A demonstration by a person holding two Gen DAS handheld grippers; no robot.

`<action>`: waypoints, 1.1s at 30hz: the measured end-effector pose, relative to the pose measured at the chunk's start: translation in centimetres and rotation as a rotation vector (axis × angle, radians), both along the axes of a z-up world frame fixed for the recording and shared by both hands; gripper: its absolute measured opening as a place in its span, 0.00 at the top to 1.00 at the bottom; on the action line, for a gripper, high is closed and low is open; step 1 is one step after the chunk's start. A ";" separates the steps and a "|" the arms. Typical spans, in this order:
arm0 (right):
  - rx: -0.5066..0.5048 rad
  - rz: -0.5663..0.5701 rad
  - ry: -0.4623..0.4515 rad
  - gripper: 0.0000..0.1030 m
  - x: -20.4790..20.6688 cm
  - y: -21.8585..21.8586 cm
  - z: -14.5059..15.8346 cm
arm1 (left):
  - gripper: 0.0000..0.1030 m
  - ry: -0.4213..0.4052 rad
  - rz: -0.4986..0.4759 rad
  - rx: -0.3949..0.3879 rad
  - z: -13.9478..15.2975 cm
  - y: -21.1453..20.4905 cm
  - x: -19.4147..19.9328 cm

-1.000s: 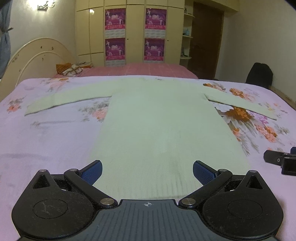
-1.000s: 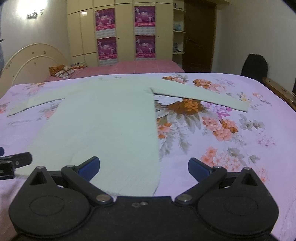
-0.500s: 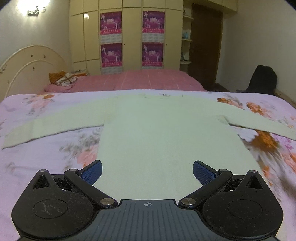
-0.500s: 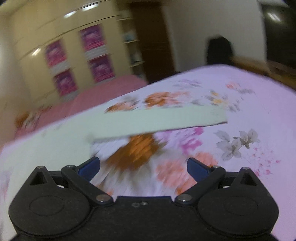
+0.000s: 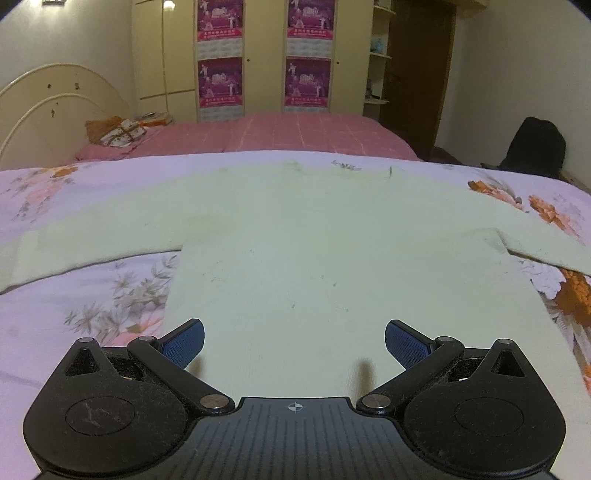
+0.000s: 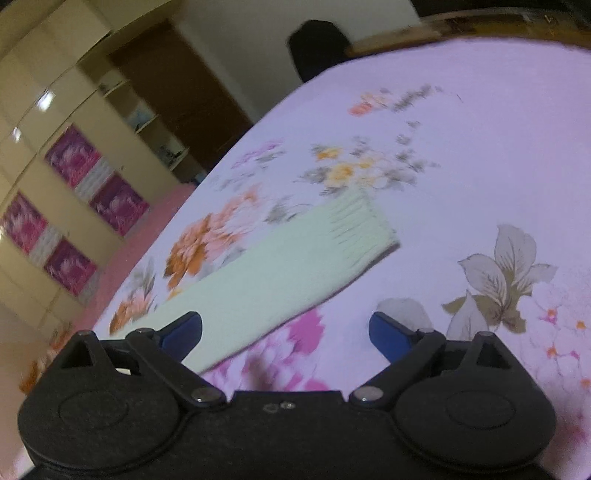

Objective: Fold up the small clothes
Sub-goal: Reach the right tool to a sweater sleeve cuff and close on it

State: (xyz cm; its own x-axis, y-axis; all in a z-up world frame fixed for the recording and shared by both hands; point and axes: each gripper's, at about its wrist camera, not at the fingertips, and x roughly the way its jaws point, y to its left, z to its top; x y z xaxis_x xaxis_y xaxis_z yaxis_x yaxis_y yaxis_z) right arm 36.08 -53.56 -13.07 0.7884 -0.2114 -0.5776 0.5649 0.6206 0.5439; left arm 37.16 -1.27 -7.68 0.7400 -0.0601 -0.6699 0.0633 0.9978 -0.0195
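Observation:
A pale green knit sweater [image 5: 295, 251] lies flat on the floral bedsheet [image 5: 74, 302], sleeves spread to both sides. My left gripper [image 5: 294, 341] is open and empty, low over the sweater's body. In the right wrist view the sweater's right sleeve [image 6: 273, 280] runs diagonally, with its ribbed cuff [image 6: 360, 225] at the far end. My right gripper [image 6: 286, 332] is open and empty, low over the sleeve, its left fingertip above the cloth.
A second bed with a pink cover [image 5: 280, 131] stands behind, then wardrobes with posters [image 5: 262, 55]. A black bag [image 5: 535, 147] sits at the far right beside the bed. The wooden bed edge [image 6: 480, 22] shows beyond the sheet.
My left gripper has moved forward over the sweater's body. My right gripper has swung right and tilted, from the hem to the right sleeve near its cuff. Both stayed open.

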 end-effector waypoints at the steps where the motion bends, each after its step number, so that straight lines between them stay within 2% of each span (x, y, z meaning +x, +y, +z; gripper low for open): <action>1: 0.009 -0.006 -0.015 0.08 0.0 -0.3 -0.1 | 0.00 0.002 -0.003 0.003 -0.1 -0.1 0.2; 4: 0.027 -0.025 -0.045 0.10 0.6 -1.4 -0.2 | 0.00 0.011 -0.012 0.007 -0.5 -0.3 0.8; 8: 0.081 -0.058 -0.098 0.18 0.6 -2.9 -0.7 | 0.00 -0.003 -0.015 0.005 -0.3 -0.1 1.3; 10: 0.101 -0.064 -0.099 0.42 0.6 -3.4 -0.7 | 0.00 -0.014 -0.003 -0.004 -0.2 0.4 1.6; 11: 0.121 -0.061 -0.087 0.75 0.7 -3.8 -1.0 | 0.00 -0.013 0.000 -0.004 -0.2 0.7 1.9; 12: 0.150 -0.070 -0.067 0.86 0.7 -4.2 -1.5 | 0.00 -0.014 0.005 -0.001 -0.2 1.0 2.1; 16: 0.169 -0.079 -0.089 0.85 0.3 -4.8 -1.8 | 0.00 -0.020 0.036 -0.010 0.1 2.6 2.5; 18: 0.166 -0.090 -0.097 0.78 0.3 -4.7 -1.7 | 0.00 -0.016 0.053 -0.023 0.1 3.7 2.7; 20: 0.151 -0.102 -0.083 0.78 0.9 -4.6 -1.4 | 0.00 -0.008 0.082 -0.037 0.0 5.0 3.0; 21: 0.134 -0.104 -0.066 0.83 1.2 -4.5 -1.2 | 0.00 -0.005 0.096 -0.044 -0.1 5.6 3.0; 23: 0.047 -0.089 0.002 0.93 2.4 -3.6 -0.3 | 0.00 0.001 0.127 -0.044 -0.2 6.9 3.1; 24: 0.002 -0.066 0.013 0.95 3.0 -2.9 0.2 | 0.00 0.007 0.142 -0.038 -0.3 7.6 3.1; 28: -0.185 0.054 0.028 0.95 5.8 1.6 2.5 | 0.00 0.039 0.173 -0.042 -0.8 9.8 3.0; 33: -0.267 0.215 0.050 0.95 10.3 7.6 3.2 | 0.00 0.033 0.195 -0.059 -0.8 11.6 2.3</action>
